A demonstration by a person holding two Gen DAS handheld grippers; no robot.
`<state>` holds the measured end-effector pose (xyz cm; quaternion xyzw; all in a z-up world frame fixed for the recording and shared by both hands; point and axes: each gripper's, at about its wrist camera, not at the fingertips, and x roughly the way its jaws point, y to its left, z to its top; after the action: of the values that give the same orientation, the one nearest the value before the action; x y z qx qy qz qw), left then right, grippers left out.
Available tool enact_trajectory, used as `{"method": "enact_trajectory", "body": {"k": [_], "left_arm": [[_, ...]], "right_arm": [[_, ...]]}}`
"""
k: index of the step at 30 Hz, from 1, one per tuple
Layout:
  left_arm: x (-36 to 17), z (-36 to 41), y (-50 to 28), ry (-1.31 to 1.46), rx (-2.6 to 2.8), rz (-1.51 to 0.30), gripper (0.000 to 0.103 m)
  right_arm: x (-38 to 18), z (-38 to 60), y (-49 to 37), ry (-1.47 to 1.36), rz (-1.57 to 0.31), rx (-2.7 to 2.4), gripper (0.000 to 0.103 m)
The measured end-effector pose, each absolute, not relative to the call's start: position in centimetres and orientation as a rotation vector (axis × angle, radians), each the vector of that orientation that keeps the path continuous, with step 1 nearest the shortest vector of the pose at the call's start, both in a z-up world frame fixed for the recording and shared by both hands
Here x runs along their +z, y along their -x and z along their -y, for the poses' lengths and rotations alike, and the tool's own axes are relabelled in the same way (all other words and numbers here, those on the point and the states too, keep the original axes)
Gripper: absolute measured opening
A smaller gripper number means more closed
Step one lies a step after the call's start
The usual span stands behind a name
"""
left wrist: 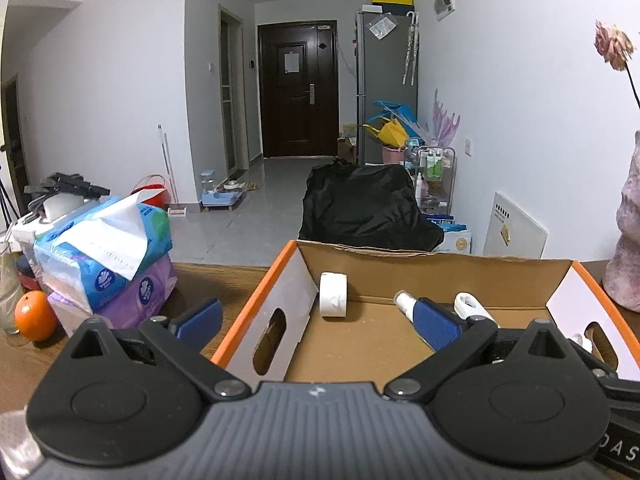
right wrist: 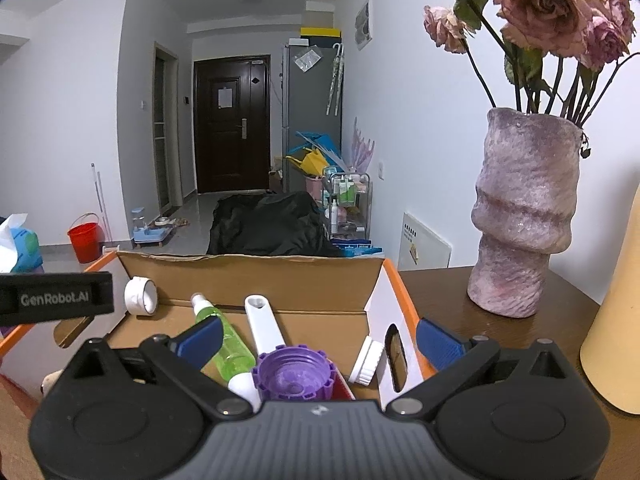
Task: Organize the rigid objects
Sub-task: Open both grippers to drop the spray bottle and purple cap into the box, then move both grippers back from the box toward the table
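1. the cardboard box (right wrist: 256, 276) with orange rims fills the middle of both views, standing open on a brown table (right wrist: 436, 292); inside lie a white tape roll (right wrist: 140, 295) at the back left, a green spray bottle (right wrist: 228, 344), a white flat tool (right wrist: 262, 326), a purple cap (right wrist: 294, 372) and a small white lid (right wrist: 367, 360) against the right wall.
2. the right gripper (right wrist: 318, 338), at the bottom of its frame, has its jaws spread wide, straddling the box's right wall and pinching nothing.
3. the left gripper (left wrist: 316, 322) is likewise spread wide and empty, its blue pads either side of the box's left wall.
4. both point forward, tilted slightly down over the box.
5. only the left view shows tissue packs (left wrist: 108, 256) and an orange (left wrist: 34, 315) at lower left; only the right view shows the whole pink vase (right wrist: 524, 216) of dried roses (right wrist: 536, 8) at right.
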<state>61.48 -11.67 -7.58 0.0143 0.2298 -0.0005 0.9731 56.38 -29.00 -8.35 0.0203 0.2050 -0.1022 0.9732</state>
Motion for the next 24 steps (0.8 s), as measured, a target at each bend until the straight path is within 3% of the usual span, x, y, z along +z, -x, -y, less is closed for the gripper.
{"method": "enact_trajectory", "body": {"k": [24], "left_arm": [[-6.0, 9.1, -51.9, -0.020, 0.014, -0.462, 0.103]], "right_arm": [[-6.7, 29.1, -47.7, -0.006, -0.388, -0.177, 0.103]]}}
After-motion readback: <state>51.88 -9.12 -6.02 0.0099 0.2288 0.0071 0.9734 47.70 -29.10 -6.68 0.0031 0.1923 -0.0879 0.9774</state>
